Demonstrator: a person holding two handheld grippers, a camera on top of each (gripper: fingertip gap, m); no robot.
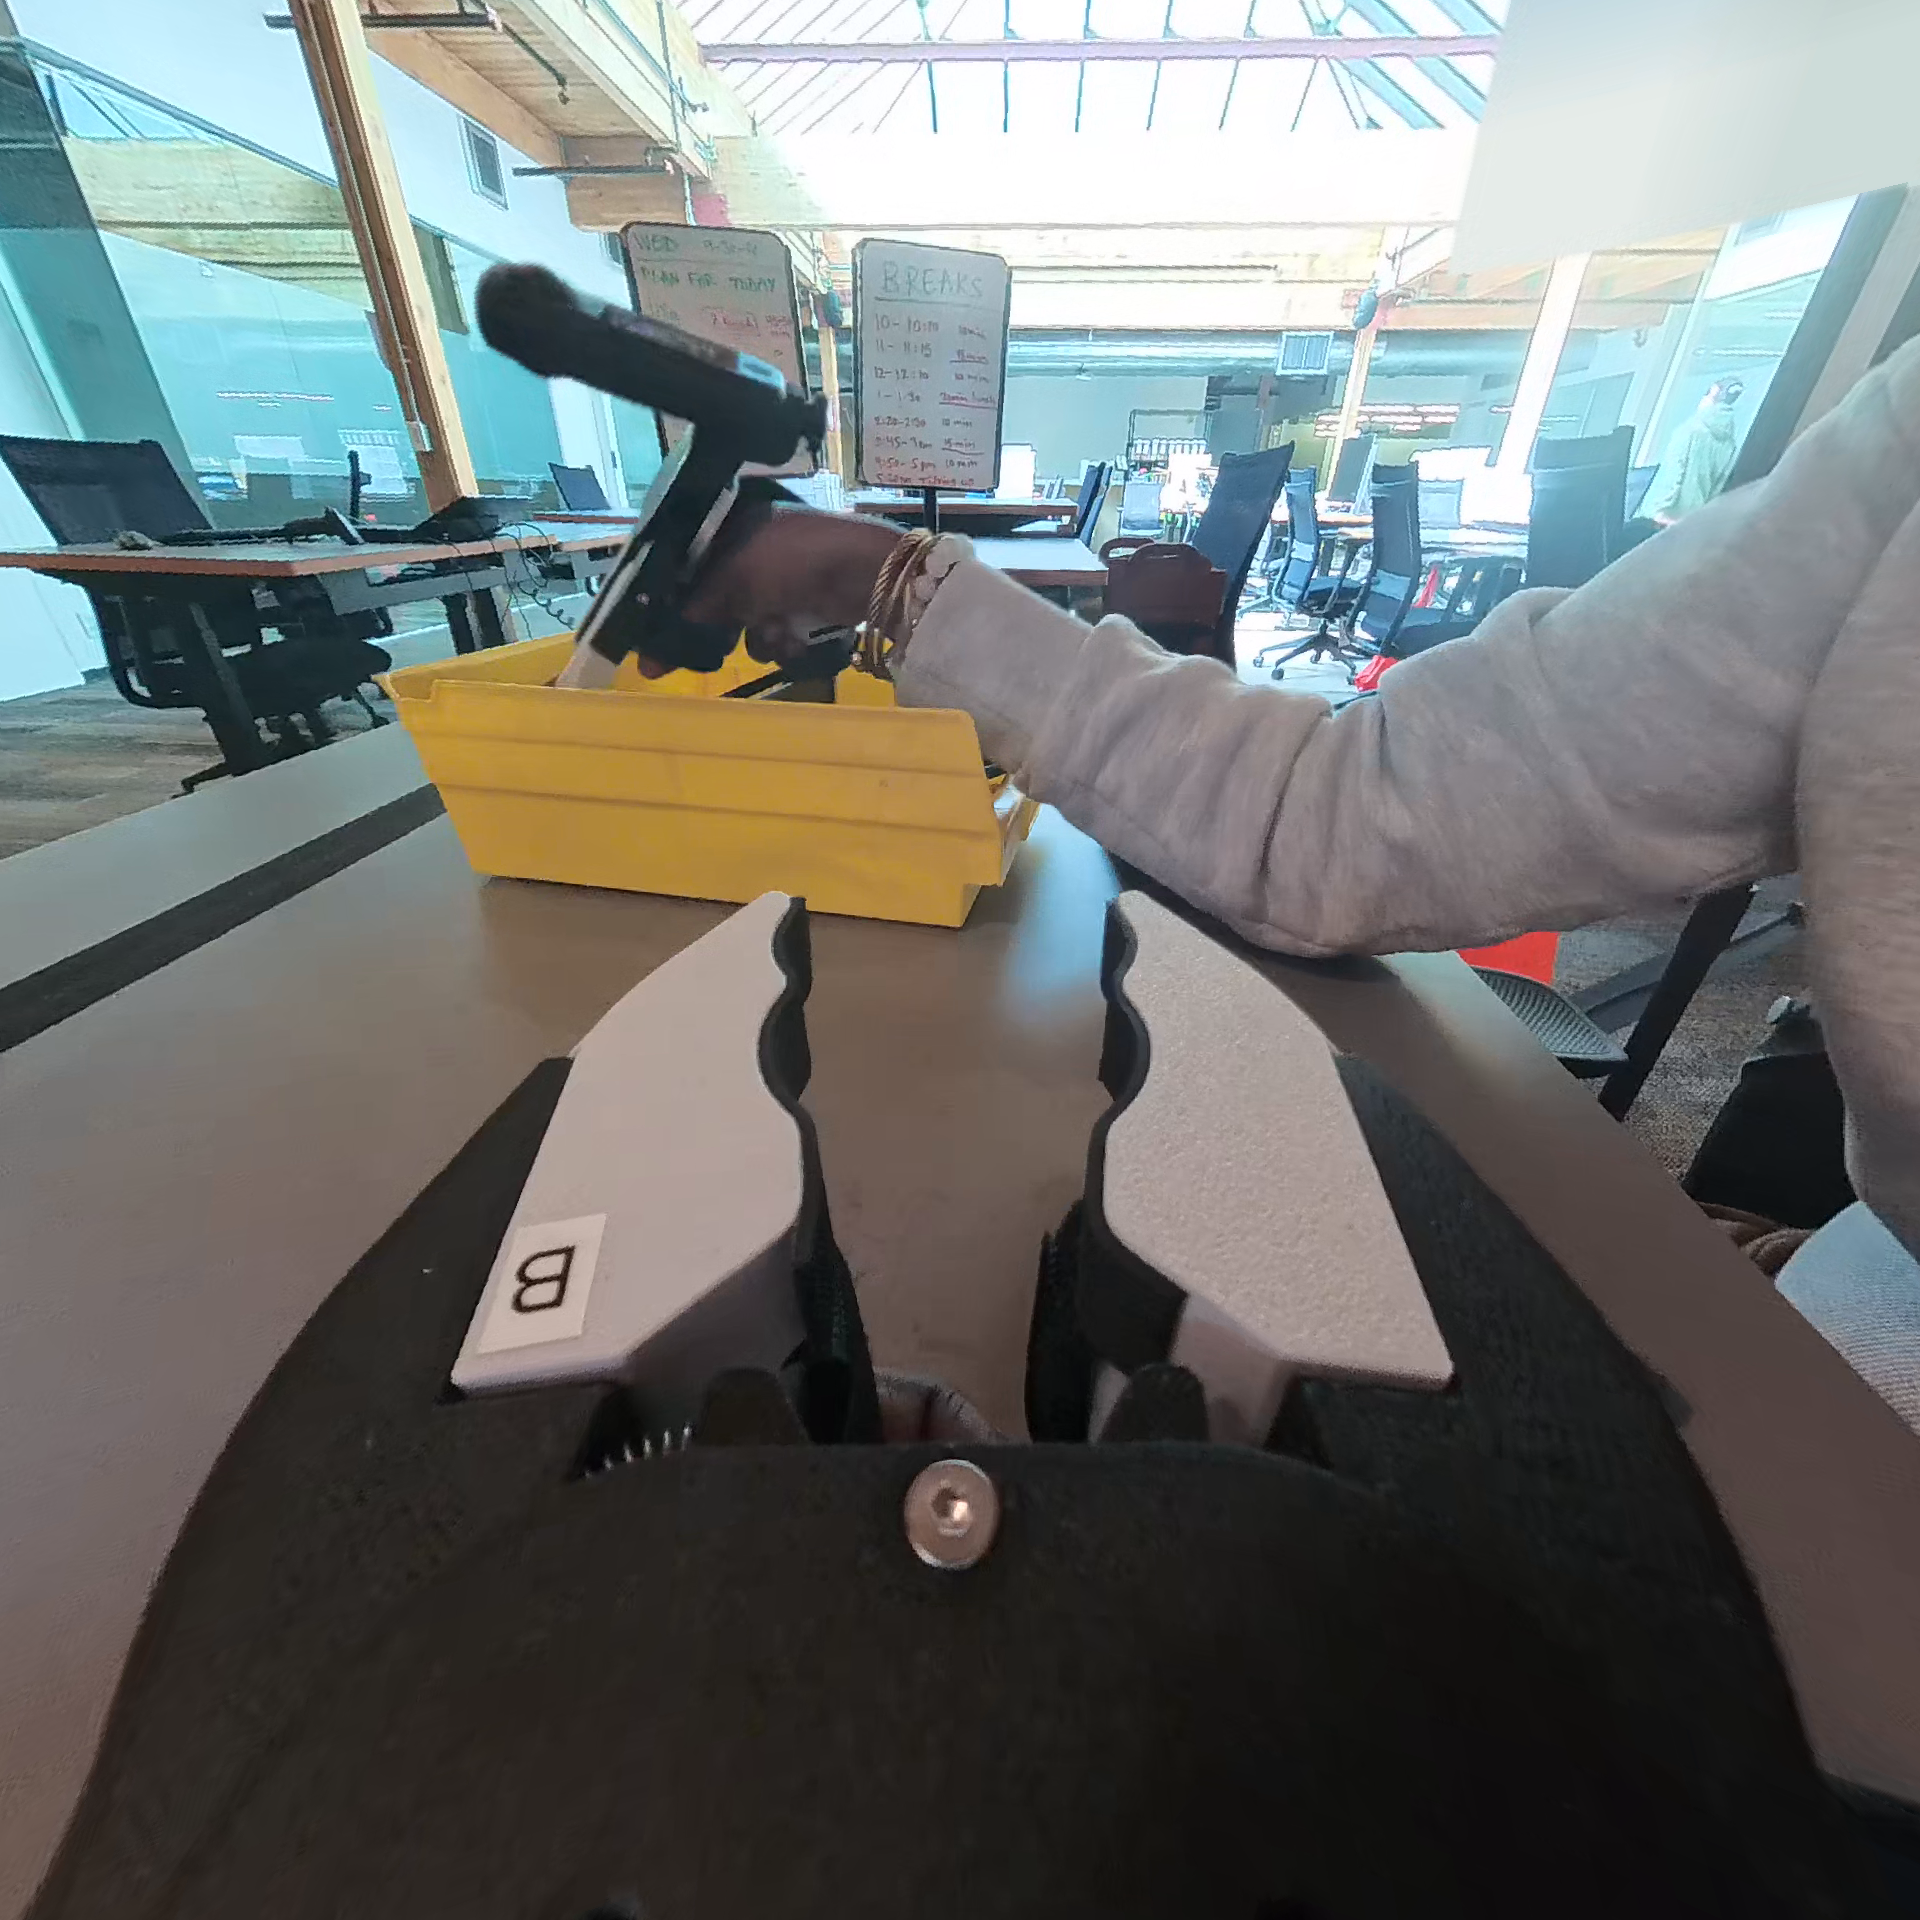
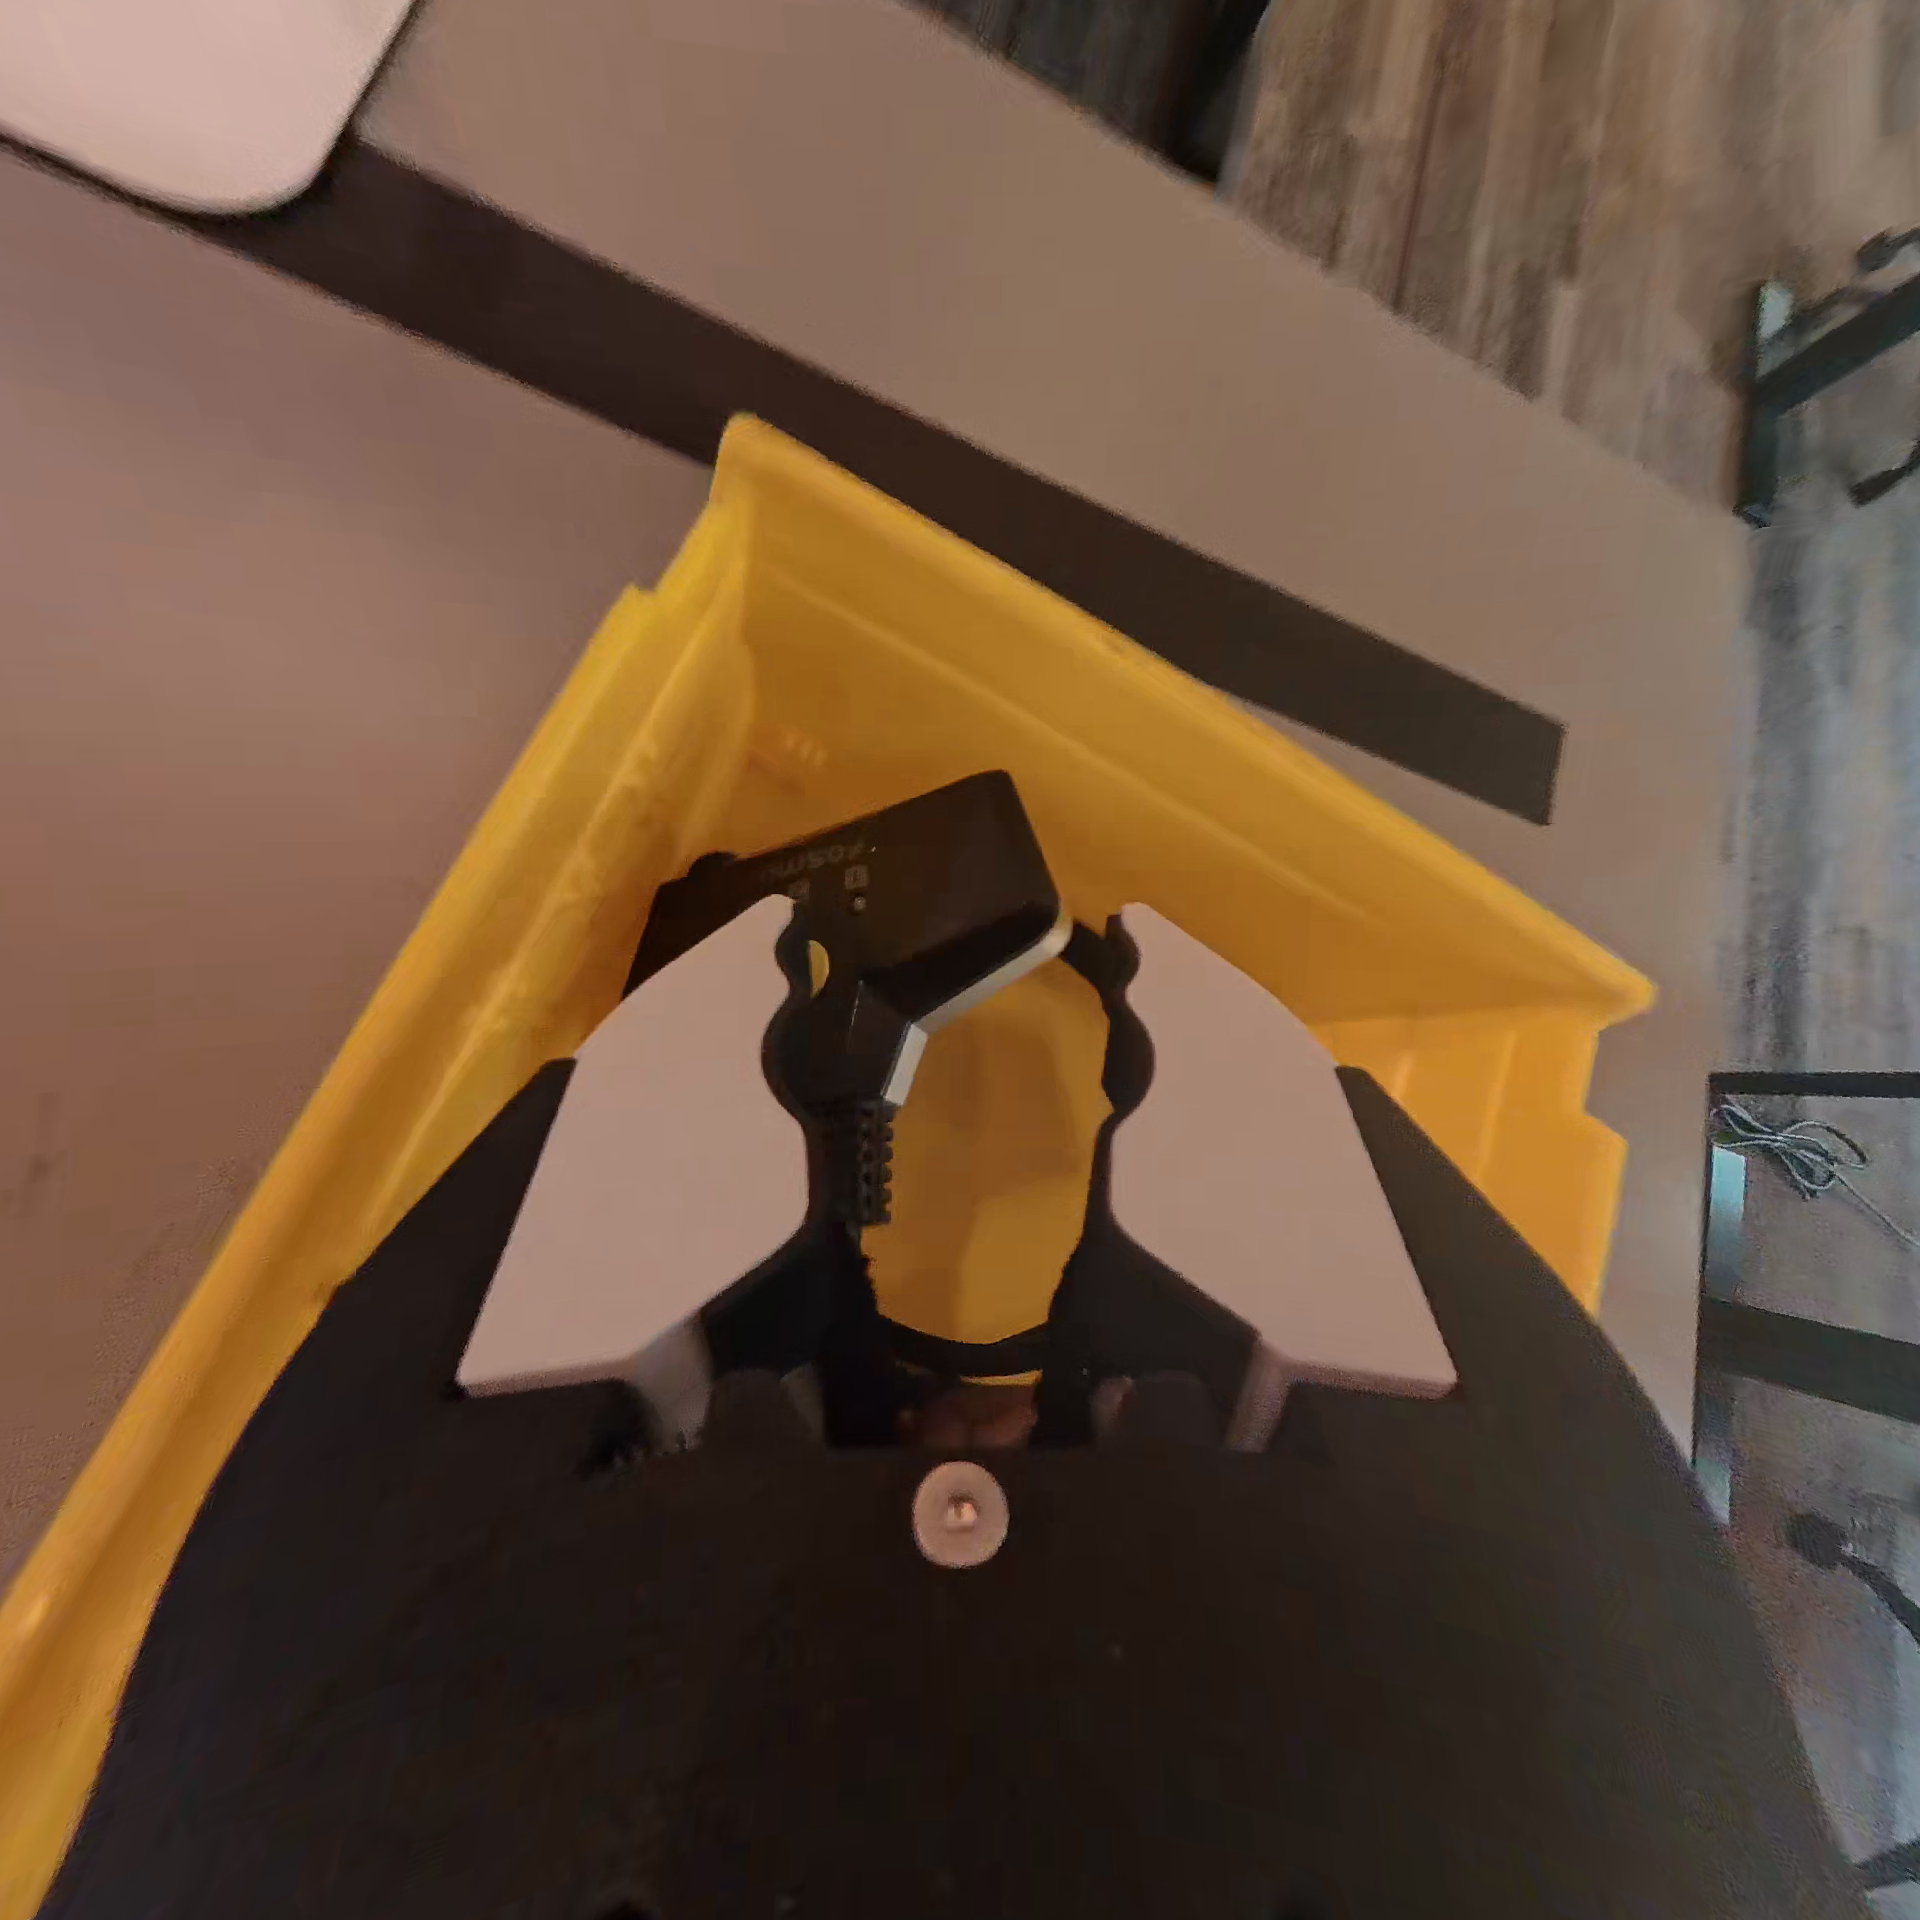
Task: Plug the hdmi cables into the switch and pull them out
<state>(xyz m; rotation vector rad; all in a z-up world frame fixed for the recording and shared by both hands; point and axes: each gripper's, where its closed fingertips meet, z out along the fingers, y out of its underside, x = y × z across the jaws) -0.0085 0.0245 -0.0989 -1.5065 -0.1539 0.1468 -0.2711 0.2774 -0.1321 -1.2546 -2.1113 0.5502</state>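
The right tongs (image 2: 951,940) reach down into the yellow bin (image 2: 1195,831), spread apart with nothing pinched. Between their tips lies the switch (image 2: 935,883), a small black box tilted against the bin's far corner, with an hdmi cable (image 2: 862,1153) running back from it along the left-hand finger. To grip well, I would centre both fingers around the switch body, not the cable's ribbed collar, close squarely, then lift straight up clear of the wall. The left tongs (image 1: 951,1049) rest apart and empty over the desk (image 1: 312,1039), the bin just ahead.
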